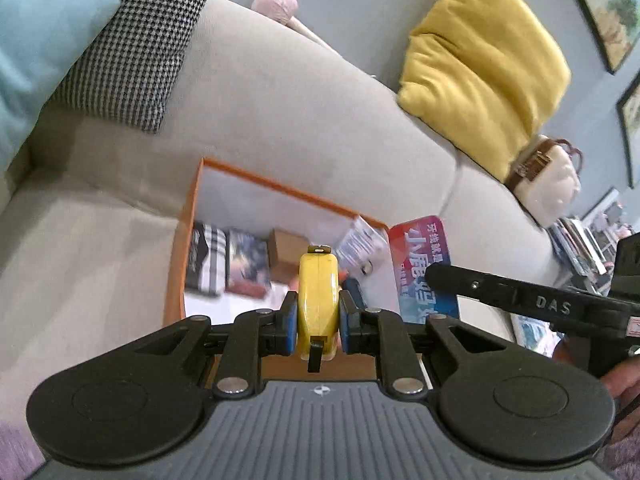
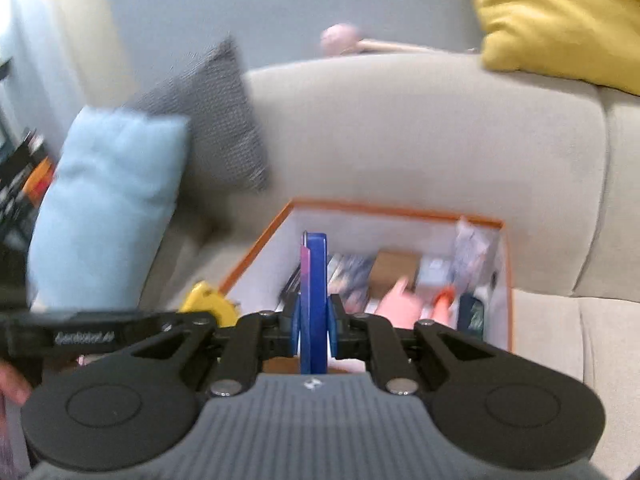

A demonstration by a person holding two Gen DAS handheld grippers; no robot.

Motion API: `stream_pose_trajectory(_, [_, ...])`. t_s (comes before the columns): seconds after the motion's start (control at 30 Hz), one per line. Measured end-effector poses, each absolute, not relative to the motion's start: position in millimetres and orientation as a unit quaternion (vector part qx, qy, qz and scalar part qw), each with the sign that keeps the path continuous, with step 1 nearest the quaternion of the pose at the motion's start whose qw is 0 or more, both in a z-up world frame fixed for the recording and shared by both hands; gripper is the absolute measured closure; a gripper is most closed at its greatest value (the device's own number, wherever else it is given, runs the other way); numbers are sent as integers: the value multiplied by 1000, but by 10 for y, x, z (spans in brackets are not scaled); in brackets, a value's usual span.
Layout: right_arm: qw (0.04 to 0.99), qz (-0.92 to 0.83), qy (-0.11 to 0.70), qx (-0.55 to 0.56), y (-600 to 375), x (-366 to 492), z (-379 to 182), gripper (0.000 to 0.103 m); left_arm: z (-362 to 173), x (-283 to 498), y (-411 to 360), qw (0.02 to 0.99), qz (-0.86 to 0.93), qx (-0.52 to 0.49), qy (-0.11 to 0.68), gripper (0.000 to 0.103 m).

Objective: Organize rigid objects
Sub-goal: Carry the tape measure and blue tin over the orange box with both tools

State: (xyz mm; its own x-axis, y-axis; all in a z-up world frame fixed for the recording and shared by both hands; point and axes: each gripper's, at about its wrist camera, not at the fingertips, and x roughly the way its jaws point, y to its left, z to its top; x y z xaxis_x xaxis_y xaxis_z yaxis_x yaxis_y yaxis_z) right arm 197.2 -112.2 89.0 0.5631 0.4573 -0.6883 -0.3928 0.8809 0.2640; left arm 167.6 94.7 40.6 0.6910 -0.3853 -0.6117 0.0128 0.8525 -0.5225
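My left gripper is shut on a yellow tape measure and holds it above the near edge of an orange-rimmed box on the sofa. My right gripper is shut on a flat blue and red box, held upright on its edge over the same orange-rimmed box. In the left wrist view that flat box shows its printed red and blue face at the right. The yellow tape measure shows at the left in the right wrist view. The orange-rimmed box holds several small items.
The box sits on a beige sofa. A houndstooth cushion and a light blue cushion lie at the left, a yellow cushion and a white handbag at the right. A pink-headed stick lies behind the backrest.
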Motion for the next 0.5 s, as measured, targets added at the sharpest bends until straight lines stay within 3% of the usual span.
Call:
stream_pose_trajectory(0.13, [857, 216, 460, 89, -964, 2441, 567, 89, 302, 2150, 1009, 858, -108, -265, 427, 81])
stream_pose_trajectory(0.3, [812, 196, 544, 84, -722, 2739, -33, 89, 8, 2521, 895, 841, -92, -207, 491, 81])
stream_pose_trajectory(0.5, [771, 175, 607, 86, -568, 2989, -484, 89, -199, 2670, 827, 837, -95, -161, 515, 81])
